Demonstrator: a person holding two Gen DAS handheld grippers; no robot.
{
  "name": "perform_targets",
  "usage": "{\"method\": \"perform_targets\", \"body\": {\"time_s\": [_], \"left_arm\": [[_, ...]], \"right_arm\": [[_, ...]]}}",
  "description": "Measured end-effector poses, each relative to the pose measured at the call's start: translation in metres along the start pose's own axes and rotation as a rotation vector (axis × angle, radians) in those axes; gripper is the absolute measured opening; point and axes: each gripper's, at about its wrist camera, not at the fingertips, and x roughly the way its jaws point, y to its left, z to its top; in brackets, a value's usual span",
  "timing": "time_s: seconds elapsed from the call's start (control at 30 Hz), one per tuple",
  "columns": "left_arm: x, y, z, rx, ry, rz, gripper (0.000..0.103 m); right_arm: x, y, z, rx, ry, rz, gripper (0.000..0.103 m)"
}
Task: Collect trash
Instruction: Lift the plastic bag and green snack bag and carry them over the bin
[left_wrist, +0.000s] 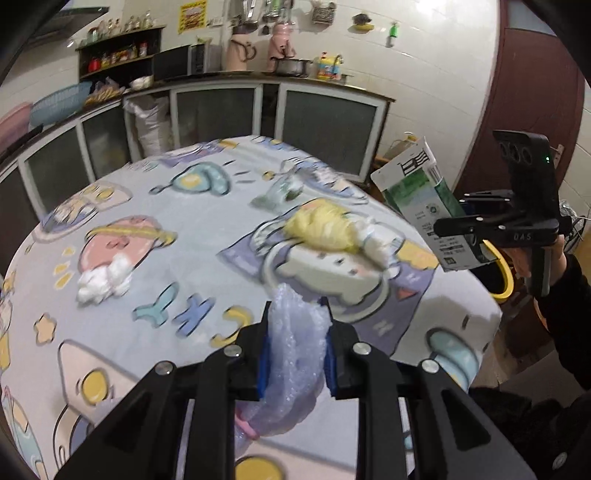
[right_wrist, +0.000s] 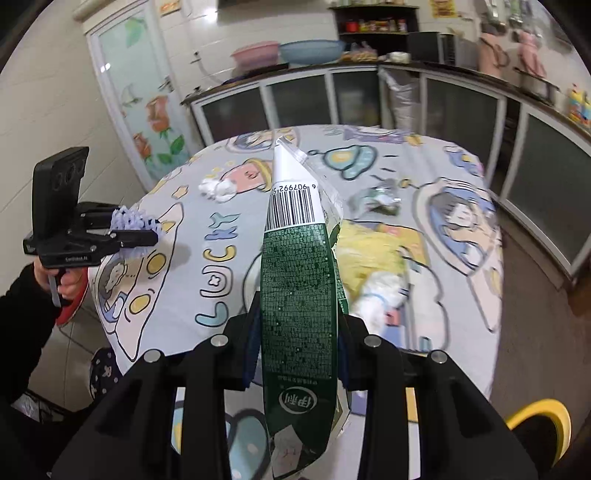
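While both hands are loaded, look at the grips: left gripper (left_wrist: 297, 317) is clenched on a wad of bubble wrap (left_wrist: 291, 354), pinched mid-bunch so it hangs w/o slipping. Right gripper (right_wrist: 297, 314) is clamped on a flattened green milk carton (right_wrist: 299, 295), held by its flat faces, barcode end poking forward over the table (right_wrist: 461, 325).

Left view picks up what the right misses: the carton hangs past the table edge, above a yellow-rimmed bin (left_wrist: 504, 280), probably the drop spot. Right view shows the leftovers better: white tissue ball (right_wrist: 218, 188), crumpled clear wrapper (right_wrist: 378, 201), yellow bag (right_wrist: 373, 254) w/ white paper, all on the cloth.
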Motion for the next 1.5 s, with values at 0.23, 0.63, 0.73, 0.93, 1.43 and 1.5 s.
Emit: {"method": "perform_targets", "body": {"time_s": [0.23, 0.63, 0.73, 0.93, 1.43, 1.5], "left_arm": [[0.019, -0.048, 0.032, 0.04, -0.027, -0.054, 0.021], [0.048, -0.126, 0.084, 0.095, -0.068, -0.138, 0.022], [0.057, -0.151, 0.095, 0.121, -0.083, -0.157, 0.022], [0.082, -0.197, 0.116, 0.148, -0.09, -0.214, 0.022], [0.161, -0.313, 0.133, 0.217, -0.042, -0.314, 0.022], [0.171, -0.324, 0.132, 0.22, -0.032, -0.32, 0.022]], "right_arm": [[-0.045, -0.026, -0.008, 0.054, -0.065, -0.056, 0.032], [-0.124, -0.078, -0.039, 0.161, -0.156, -0.175, 0.032], [-0.143, -0.093, -0.048, 0.194, -0.175, -0.215, 0.032], [-0.181, -0.124, -0.072, 0.268, -0.224, -0.287, 0.032], [-0.218, -0.196, -0.15, 0.479, -0.25, -0.402, 0.032], [-0.217, -0.204, -0.164, 0.509, -0.244, -0.404, 0.032]]}}
